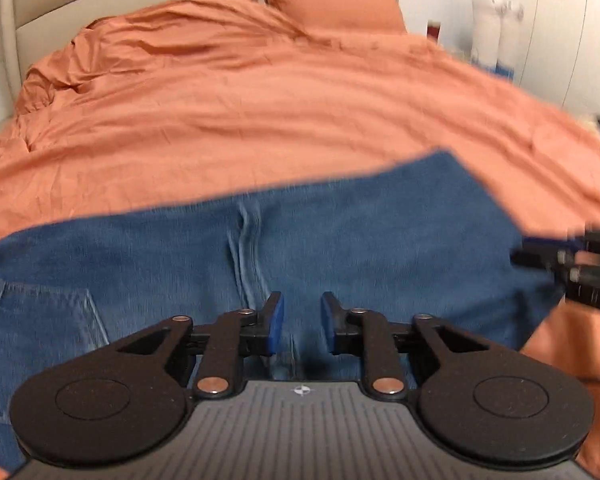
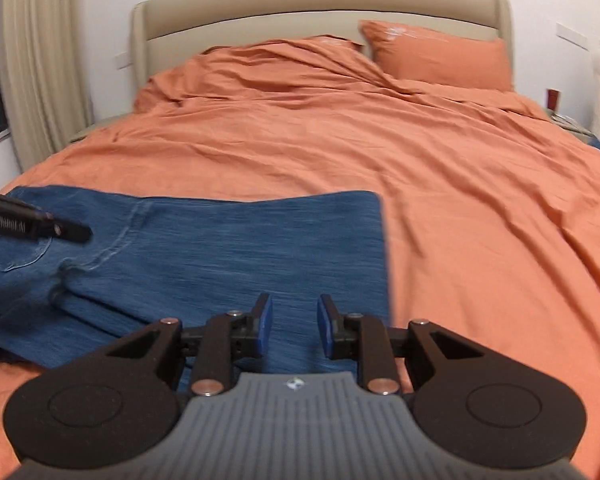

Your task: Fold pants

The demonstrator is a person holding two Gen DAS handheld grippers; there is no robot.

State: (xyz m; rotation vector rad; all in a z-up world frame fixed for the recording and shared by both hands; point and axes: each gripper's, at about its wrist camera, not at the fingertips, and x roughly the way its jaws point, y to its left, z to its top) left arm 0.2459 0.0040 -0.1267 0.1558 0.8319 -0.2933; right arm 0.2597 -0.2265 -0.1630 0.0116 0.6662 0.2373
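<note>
Blue denim pants [image 1: 340, 240] lie folded flat on the orange bedspread [image 1: 240, 112], a back pocket at the left. My left gripper [image 1: 302, 322] hovers open and empty over their near edge. My right gripper [image 2: 294, 326] is open and empty above the right part of the pants [image 2: 240, 248], near their right edge. The right gripper's fingers [image 1: 556, 258] show at the right edge of the left wrist view; the left gripper's fingers [image 2: 40, 226] show at the left of the right wrist view, over the pocket.
An orange pillow [image 2: 440, 56] leans on the beige headboard [image 2: 320, 4] at the far end. The bedspread [image 2: 420, 168] is wrinkled. A curtain [image 2: 40, 60] and window are at the far left; white furniture [image 1: 496, 20] stands right of the bed.
</note>
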